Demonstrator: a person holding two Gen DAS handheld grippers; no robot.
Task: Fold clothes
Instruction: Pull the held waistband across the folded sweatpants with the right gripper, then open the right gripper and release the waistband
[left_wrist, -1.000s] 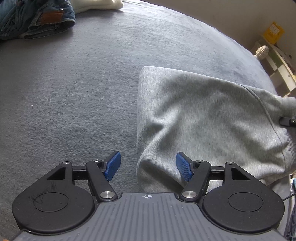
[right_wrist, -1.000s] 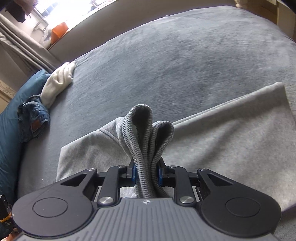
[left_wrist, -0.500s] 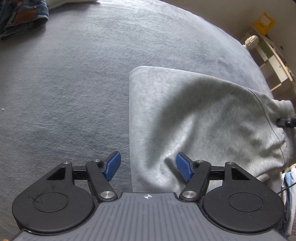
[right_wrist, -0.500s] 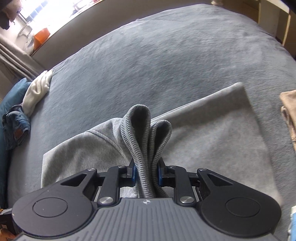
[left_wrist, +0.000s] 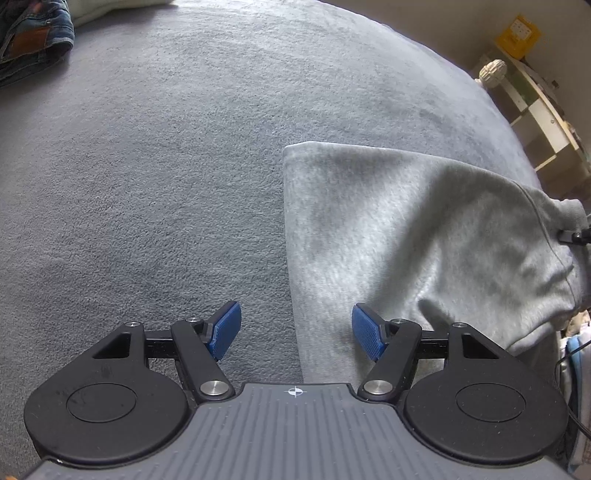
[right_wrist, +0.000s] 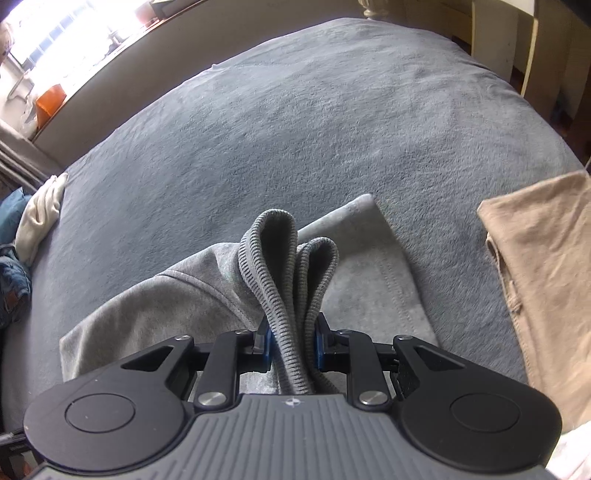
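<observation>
A light grey sweatshirt (left_wrist: 417, 236) lies folded on the grey bed cover (left_wrist: 166, 147). My left gripper (left_wrist: 297, 332) hovers open over its near left edge, blue pads (left_wrist: 227, 328) wide apart with nothing held. In the right wrist view the same sweatshirt (right_wrist: 177, 306) spreads below, and my right gripper (right_wrist: 291, 341) is shut on its bunched ribbed hem (right_wrist: 280, 258), which stands up in two loops between the jaws. The right gripper's tip (left_wrist: 574, 235) shows at the sweatshirt's far right edge in the left wrist view.
Folded jeans (left_wrist: 29, 37) and a white garment (right_wrist: 37, 218) lie at the far corner of the bed. A tan garment (right_wrist: 543, 273) lies to the right. A shelf unit (left_wrist: 539, 107) stands beyond the bed's edge, and a window sill (right_wrist: 55, 99) runs behind.
The right gripper has swung rightward with the hem, bringing the tan garment into view. The left gripper stays open and has shifted left, so the sweatshirt's edge now sits nearer its right pad.
</observation>
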